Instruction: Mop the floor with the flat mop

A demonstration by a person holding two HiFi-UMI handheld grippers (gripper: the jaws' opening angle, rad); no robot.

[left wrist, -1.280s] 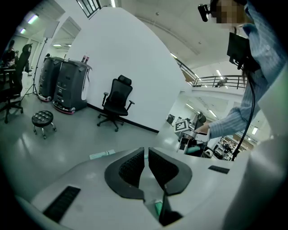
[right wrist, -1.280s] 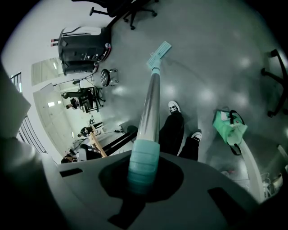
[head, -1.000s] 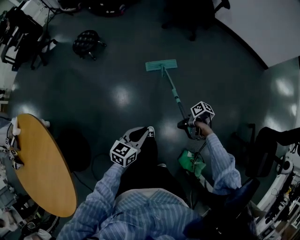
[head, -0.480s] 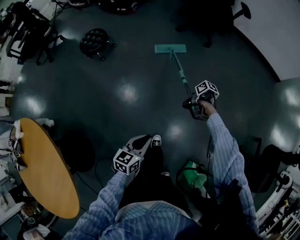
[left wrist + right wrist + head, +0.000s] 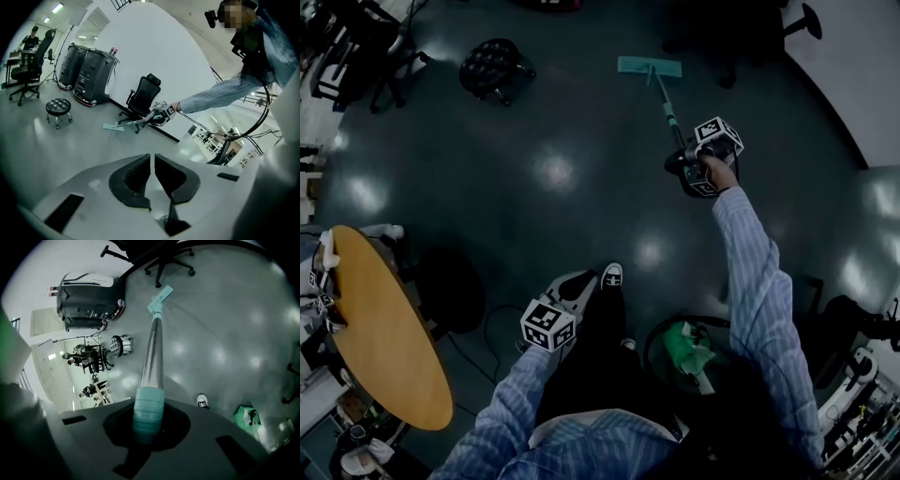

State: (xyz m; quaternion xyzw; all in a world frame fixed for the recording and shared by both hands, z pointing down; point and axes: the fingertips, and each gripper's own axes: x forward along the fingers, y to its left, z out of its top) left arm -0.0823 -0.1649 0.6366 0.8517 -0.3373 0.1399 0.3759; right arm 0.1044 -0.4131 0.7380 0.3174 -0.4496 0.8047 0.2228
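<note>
Glossy floor: right gripper clamps flat mop (left gripper closed).

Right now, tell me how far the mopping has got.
Done: the right gripper has its fingers clamped on the mop handle, and the mop head lies flat on the floor. In hand: a one-armed stroke, right arm stretched out; the left gripper is shut, empty. Left: cannot tell; the floor shows glare, no wet trail.
</note>
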